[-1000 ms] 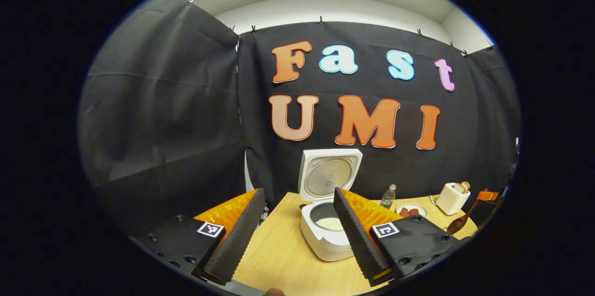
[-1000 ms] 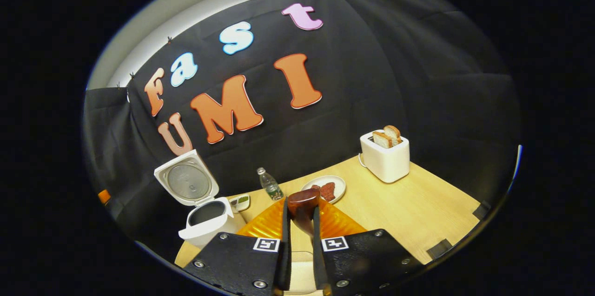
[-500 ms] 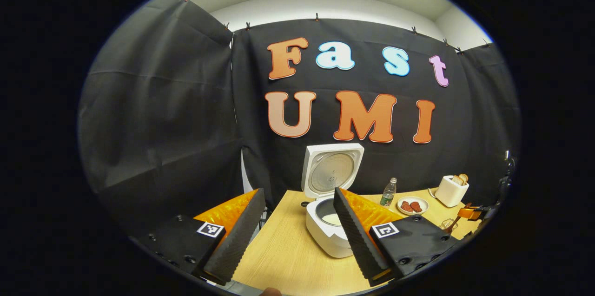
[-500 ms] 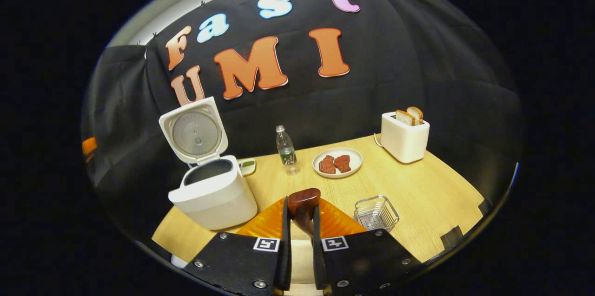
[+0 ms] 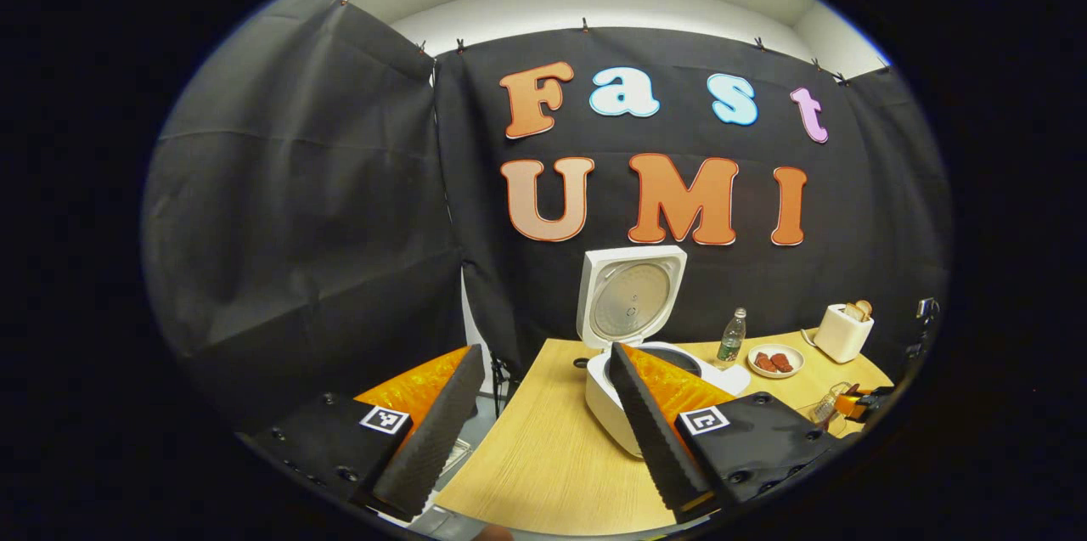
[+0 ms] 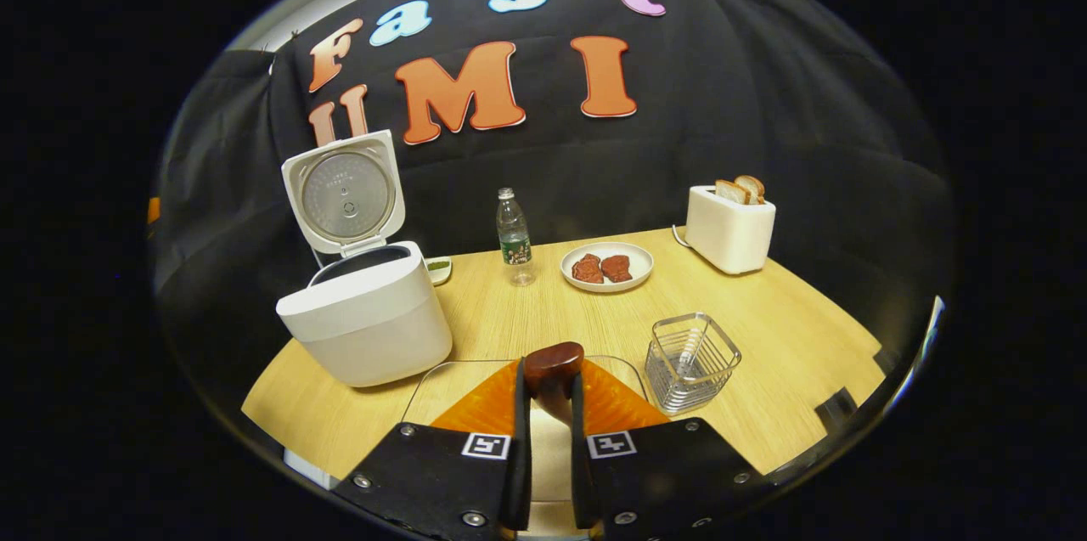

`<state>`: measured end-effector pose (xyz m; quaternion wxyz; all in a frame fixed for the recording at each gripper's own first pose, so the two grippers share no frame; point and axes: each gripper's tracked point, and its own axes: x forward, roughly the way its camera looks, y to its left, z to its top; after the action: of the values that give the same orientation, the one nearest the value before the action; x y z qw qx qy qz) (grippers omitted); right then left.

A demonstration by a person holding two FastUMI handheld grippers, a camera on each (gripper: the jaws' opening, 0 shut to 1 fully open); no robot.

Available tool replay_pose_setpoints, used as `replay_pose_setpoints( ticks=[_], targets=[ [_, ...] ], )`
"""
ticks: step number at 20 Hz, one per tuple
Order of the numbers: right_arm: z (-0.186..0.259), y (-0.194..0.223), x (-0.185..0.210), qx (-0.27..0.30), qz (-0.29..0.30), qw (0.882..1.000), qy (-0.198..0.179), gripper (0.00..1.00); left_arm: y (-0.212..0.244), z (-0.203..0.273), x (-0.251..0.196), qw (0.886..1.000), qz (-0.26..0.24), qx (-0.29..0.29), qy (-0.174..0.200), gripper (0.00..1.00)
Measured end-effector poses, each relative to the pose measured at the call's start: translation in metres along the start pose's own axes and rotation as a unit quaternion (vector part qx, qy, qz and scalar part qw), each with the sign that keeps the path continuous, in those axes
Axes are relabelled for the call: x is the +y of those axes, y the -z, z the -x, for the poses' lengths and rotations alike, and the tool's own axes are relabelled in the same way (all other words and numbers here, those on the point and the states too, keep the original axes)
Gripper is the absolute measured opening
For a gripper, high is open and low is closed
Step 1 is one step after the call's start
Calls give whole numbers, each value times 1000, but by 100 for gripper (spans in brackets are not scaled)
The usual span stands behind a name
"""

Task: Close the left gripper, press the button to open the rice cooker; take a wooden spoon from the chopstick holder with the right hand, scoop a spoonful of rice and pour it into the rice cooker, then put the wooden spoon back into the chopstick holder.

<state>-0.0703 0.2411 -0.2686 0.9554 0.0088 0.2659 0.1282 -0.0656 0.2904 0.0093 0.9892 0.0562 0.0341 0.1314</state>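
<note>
The white rice cooker (image 6: 365,324) stands at the table's left with its lid (image 6: 344,194) raised; it also appears as the cooker (image 5: 607,388) in the left gripper view. My right gripper (image 6: 548,388) is shut on the wooden spoon (image 6: 553,361), whose dark brown bowl sticks out past the fingertips. Whether the spoon holds rice is hidden. It hovers over a clear glass bowl (image 6: 442,384). The wire chopstick holder (image 6: 689,363) stands just right of the spoon. My left gripper (image 5: 543,431) is open near the table's left edge, short of the cooker.
At the back stand a water bottle (image 6: 512,235), a plate of red meat pieces (image 6: 606,267) and a white toaster with bread (image 6: 729,227). A small dish (image 6: 438,268) sits behind the cooker. The wooden table (image 6: 790,354) ends near the right gripper.
My right gripper has drawn back from the cooker with the spoon still held; the wire holder and glass bowl have come into its view. The left gripper has drifted left and back, still open.
</note>
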Motion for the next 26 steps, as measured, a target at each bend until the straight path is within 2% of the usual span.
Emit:
replay_pose_setpoints(
  ticks=[5, 9, 11, 16, 20, 26],
  targets=[
    [4, 9, 18, -3, -127, 992, -21, 19, 12, 1, 2, 1000, 2, 15, 4, 100],
    [-4, 9, 29, -7, -127, 992, -24, 19, 16, 2, 3, 1000, 10, 21, 5, 100],
    [-6, 8, 34, -3, -160, 986, -38, 19, 22, 4, 4, 1000, 12, 26, 4, 100],
    [-14, 9, 26, 15, -296, 954, -53, 19, 25, 4, 6, 999, 19, 33, 3, 100],
    [-7, -5, 20, 8, -399, 913, -80, 18, 24, 4, 9, 999, 21, 29, 1, 100],
    [-4, 7, -17, 16, -498, 866, -36, 18, 20, 0, 4, 1000, 19, 22, 8, 100]
  ],
)
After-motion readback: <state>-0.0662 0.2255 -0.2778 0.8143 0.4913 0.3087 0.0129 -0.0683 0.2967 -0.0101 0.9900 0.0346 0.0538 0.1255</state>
